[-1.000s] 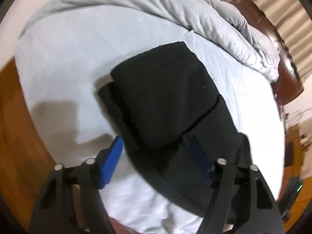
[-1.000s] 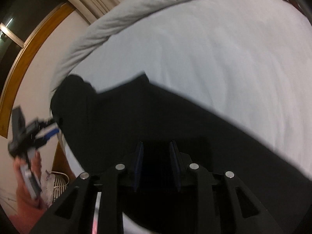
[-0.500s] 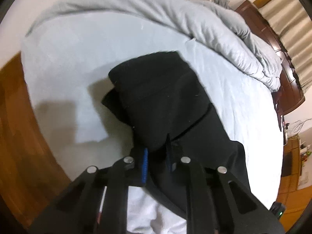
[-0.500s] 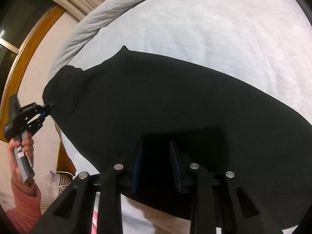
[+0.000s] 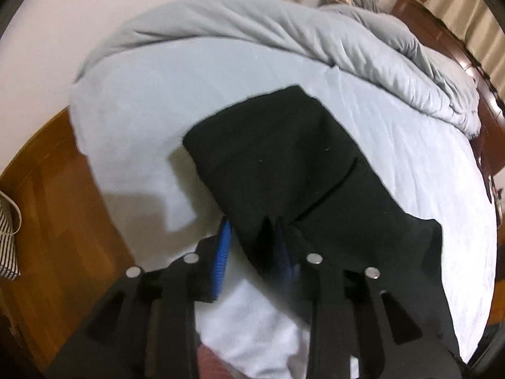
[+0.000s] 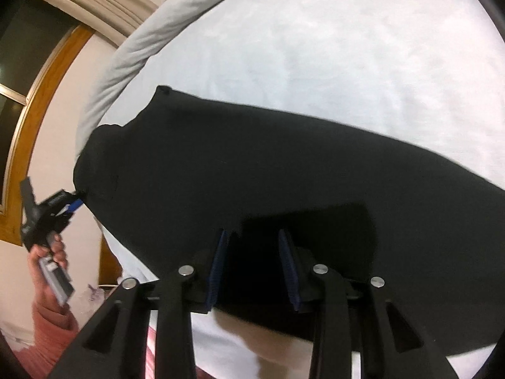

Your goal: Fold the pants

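Observation:
Black pants [image 5: 284, 164] lie partly folded on the pale bed sheet [image 5: 142, 110]. My left gripper [image 5: 252, 249] is at their near left edge with its jaws opening. The cloth's edge sits between the blue pads, and the left pad [image 5: 222, 252] stands clear of it. In the right wrist view the pants [image 6: 252, 164] stretch wide across the sheet [image 6: 347, 47]. My right gripper [image 6: 252, 265] has dark cloth filling the gap between its pads while the jaws start opening. The left gripper [image 6: 74, 207] shows at the pants' far left corner, held by a hand [image 6: 47, 262].
A grey duvet [image 5: 315, 31] is bunched along the bed's far side, also seen as a duvet roll [image 6: 132, 53]. Wooden floor [image 5: 47, 205] runs left of the bed, with a striped bag [image 5: 8, 246] on it. A dark headboard [image 5: 492, 145] stands at the right.
The left jaws closed from wide onto the pants' edge, then parted again. The right gripper moved with its cloth, and the lifted pants now lie spread flatter.

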The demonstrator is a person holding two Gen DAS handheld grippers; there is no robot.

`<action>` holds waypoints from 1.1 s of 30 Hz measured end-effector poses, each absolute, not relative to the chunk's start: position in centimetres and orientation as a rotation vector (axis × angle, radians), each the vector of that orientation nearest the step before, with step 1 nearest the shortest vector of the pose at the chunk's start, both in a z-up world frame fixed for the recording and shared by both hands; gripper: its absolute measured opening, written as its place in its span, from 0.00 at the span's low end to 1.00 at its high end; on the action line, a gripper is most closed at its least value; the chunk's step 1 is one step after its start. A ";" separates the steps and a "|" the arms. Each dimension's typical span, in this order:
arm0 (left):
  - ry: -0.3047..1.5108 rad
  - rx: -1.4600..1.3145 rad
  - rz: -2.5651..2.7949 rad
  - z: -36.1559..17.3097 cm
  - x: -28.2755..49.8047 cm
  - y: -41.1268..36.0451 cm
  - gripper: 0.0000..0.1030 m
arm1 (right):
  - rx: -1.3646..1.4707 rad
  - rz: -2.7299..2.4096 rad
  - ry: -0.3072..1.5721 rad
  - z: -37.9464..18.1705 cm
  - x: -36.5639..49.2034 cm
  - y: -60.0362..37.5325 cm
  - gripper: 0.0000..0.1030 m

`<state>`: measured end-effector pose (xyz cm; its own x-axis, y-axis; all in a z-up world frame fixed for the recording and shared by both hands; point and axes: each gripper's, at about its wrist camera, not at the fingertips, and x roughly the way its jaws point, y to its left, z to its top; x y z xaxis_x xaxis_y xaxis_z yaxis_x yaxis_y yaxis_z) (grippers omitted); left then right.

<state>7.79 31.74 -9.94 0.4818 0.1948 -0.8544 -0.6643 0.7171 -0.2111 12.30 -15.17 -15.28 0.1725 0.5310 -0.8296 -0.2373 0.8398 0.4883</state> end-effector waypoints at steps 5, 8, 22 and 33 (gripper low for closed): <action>0.948 -0.539 0.379 -7.9 8.6 25.0 0.36 | 0.274 0.457 1.279 -14.8 10.6 -20.6 0.37; 1.030 -0.513 0.163 -8.6 11.1 18.9 0.37 | 0.283 0.415 1.271 -15.0 9.7 -23.6 0.37; 1.217 -0.138 -0.030 -13.6 14.4 3.2 0.41 | 0.347 0.338 1.309 -16.8 8.3 -30.1 0.42; 1.207 -0.127 -0.217 -13.7 15.3 -6.1 0.57 | 0.651 0.111 1.352 -18.0 3.0 -41.6 0.58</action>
